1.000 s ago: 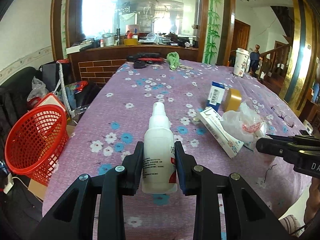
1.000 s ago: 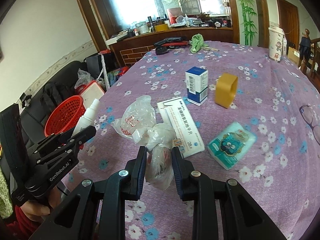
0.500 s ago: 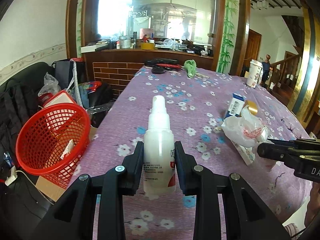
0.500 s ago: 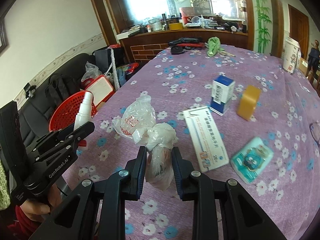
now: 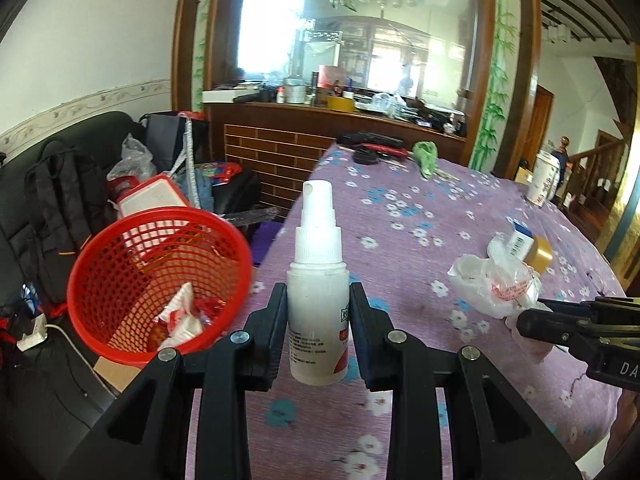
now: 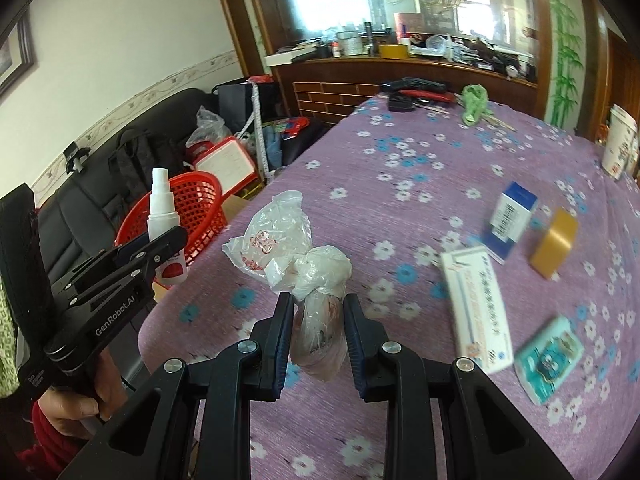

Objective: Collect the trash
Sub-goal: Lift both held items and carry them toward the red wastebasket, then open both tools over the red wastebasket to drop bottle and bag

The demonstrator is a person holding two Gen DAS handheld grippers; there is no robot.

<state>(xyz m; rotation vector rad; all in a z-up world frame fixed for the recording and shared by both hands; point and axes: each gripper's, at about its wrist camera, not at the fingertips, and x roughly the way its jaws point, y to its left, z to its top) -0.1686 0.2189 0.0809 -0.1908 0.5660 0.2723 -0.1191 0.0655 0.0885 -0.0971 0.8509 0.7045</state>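
From the left wrist I see my left gripper (image 5: 318, 334) clamped on an upright white spray bottle (image 5: 318, 300), held above the table edge beside the red basket (image 5: 120, 280).

From the right wrist, my right gripper (image 6: 317, 338) pinches a crumpled plastic bag (image 6: 304, 256) above the purple tablecloth (image 6: 420, 152); boxes lie further right.

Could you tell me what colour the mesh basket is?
Red basket, clearest in the left wrist view.
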